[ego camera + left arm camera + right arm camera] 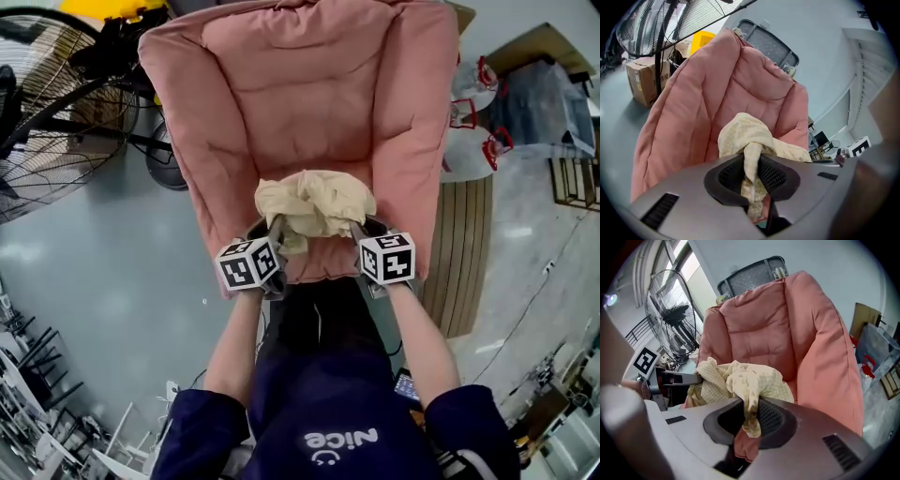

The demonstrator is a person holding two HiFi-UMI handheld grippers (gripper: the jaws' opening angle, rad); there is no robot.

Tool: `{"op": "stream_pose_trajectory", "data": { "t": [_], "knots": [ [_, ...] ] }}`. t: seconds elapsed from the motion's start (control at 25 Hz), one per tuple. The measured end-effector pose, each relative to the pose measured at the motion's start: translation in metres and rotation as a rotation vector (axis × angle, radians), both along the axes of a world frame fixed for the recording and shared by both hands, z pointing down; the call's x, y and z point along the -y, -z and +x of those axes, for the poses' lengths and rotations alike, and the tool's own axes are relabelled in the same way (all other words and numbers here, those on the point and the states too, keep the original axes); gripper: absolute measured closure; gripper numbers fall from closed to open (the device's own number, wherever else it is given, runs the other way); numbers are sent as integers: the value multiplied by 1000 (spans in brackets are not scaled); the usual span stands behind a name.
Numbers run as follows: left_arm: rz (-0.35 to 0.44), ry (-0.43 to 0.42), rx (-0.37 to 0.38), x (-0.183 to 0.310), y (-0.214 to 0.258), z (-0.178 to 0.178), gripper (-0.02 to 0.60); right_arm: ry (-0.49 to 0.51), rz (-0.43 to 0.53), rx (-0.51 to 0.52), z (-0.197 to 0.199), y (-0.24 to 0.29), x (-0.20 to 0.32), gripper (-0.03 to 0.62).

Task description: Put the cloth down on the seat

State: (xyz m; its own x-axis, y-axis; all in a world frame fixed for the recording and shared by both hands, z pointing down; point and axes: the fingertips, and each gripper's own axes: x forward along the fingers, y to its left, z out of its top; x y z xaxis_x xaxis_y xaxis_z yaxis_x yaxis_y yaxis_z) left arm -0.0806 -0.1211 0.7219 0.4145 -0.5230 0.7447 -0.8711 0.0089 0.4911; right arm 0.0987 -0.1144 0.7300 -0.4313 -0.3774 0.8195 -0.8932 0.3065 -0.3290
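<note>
The crumpled pale-yellow checked cloth (314, 202) hangs bunched at frame centre, low over the pink padded armchair seat (319, 267). The fingers of the left gripper (752, 171) and right gripper (750, 416) each clench a fold of it. Setting it down and letting go remain.

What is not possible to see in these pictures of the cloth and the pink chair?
Whether the cloth touches the seat: head view, the bunched cloth covers its own underside; in both gripper views the left gripper and right gripper bodies block it.
The seat's front edge: head view, behind the marker cubes and the person's body.
The chair's legs: every view, under the pink cushion.
</note>
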Motion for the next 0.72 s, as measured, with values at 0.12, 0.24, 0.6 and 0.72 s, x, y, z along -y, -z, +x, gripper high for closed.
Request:
{"op": "stream_pose_trajectory", "data": {
  "t": [0.12,0.24,0.6,0.72],
  "knots": [
    [-15,-39,51,11,-23,-3,494,-3,-27,-17,1,-26,12,516],
    [-48,-49,83,16,-49,-9,494,-12,-52,-1,-3,-49,19,516],
    [-150,21,100,31,-130,-16,492,-38,-103,-3,-7,-127,39,516],
    [-171,7,123,37,-145,-6,492,-67,-114,-10,7,-139,49,516]
  ]
}}
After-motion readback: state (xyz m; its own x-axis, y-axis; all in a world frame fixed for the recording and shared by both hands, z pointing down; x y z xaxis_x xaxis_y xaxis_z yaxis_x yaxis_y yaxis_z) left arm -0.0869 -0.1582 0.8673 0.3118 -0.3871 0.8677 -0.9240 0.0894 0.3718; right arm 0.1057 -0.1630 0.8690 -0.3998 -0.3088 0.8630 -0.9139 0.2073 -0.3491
